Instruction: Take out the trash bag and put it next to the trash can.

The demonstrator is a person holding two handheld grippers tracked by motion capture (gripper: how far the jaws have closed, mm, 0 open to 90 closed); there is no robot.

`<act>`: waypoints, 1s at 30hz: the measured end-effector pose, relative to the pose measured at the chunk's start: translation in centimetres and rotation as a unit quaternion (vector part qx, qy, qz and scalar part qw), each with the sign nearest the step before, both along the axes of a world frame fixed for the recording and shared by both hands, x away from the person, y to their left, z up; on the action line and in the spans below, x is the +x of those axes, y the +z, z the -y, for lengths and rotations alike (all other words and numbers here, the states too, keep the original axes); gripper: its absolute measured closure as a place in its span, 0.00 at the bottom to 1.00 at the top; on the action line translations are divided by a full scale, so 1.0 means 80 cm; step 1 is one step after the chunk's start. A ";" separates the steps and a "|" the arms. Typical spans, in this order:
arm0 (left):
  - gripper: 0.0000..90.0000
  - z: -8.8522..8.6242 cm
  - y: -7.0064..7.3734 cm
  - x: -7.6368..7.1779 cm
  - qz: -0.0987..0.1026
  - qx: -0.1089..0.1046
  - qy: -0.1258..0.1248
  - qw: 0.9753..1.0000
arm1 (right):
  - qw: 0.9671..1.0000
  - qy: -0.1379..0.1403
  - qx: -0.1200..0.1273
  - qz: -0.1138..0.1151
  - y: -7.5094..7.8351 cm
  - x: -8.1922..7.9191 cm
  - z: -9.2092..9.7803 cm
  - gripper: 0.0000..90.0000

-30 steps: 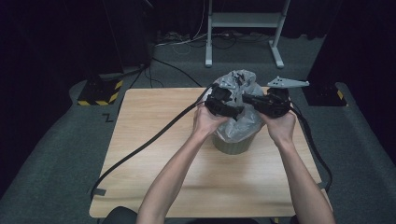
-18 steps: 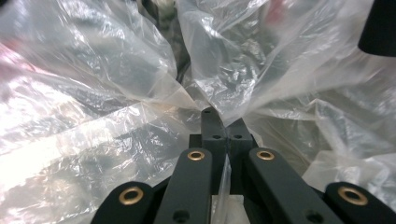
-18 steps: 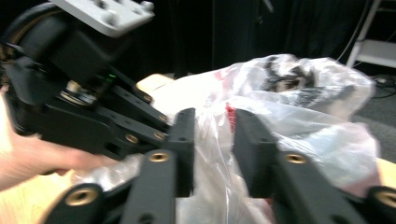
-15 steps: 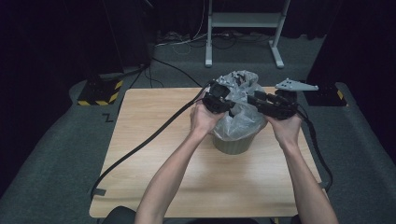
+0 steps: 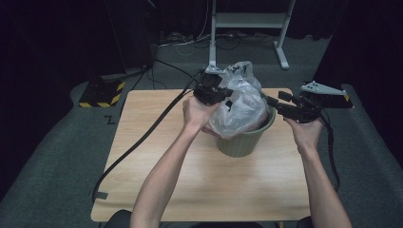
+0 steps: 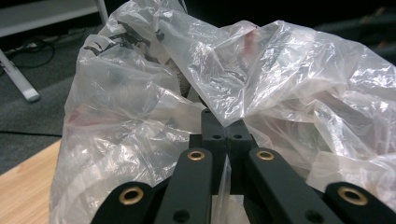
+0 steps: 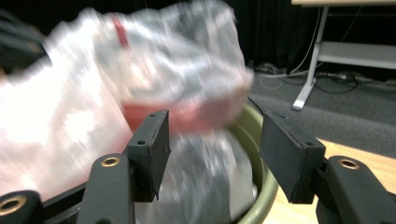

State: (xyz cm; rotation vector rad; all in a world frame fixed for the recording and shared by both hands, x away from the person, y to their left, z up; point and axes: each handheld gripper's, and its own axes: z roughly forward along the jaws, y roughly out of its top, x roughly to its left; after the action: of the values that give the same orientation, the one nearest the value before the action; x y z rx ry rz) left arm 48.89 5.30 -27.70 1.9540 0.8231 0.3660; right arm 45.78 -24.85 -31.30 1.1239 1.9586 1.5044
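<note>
My worktop (image 5: 157, 156) is pale wood, and towards its far side, right of the middle, stands a green ribbed bin (image 5: 244, 140). A clear plastic bag (image 5: 240, 102) sits in the bin, its crumpled upper part billowing above the rim and leaning to my left. In the right gripper view the bag is blurred, with a reddish patch on it, and the bin's olive rim curves behind my jaws.

My left hand-held gripper (image 5: 227, 93) is at the bag's left side, above the bin's near-left edge. Its jaws are pressed together with a fold of the thin plastic caught between them; the left gripper view shows the film running down into the seam where they meet.

My right hand-held gripper (image 5: 271, 100) sits just right of the bin, jaws pointing at the bag. They stand spread apart, with nothing between them.
</note>
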 end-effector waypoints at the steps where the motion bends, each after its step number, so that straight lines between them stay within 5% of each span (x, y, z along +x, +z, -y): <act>1: 1.00 -0.004 0.004 -0.001 0.003 -0.004 0.002 1.000 | 1.000 0.003 -0.004 -0.005 -0.003 0.001 0.000 0.47; 6: 1.00 -0.018 0.019 -0.006 0.013 -0.012 0.007 1.000 | 0.999 -0.018 -0.032 -0.018 -0.016 0.005 0.001 0.45; 17: 1.00 -0.035 0.038 -0.018 0.031 -0.021 0.010 0.999 | 0.998 -0.056 -0.011 -0.024 -0.048 0.007 0.025 0.46; 30: 1.00 -0.045 0.042 -0.021 0.033 -0.033 0.006 0.999 | 0.997 -0.074 -0.016 -0.012 -0.067 0.000 0.037 0.45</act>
State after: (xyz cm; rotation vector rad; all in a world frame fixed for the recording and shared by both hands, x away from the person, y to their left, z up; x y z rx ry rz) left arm 47.24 8.93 -24.33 1.8669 0.7953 0.4039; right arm 45.81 -27.81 -36.63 1.2494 1.8639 1.3847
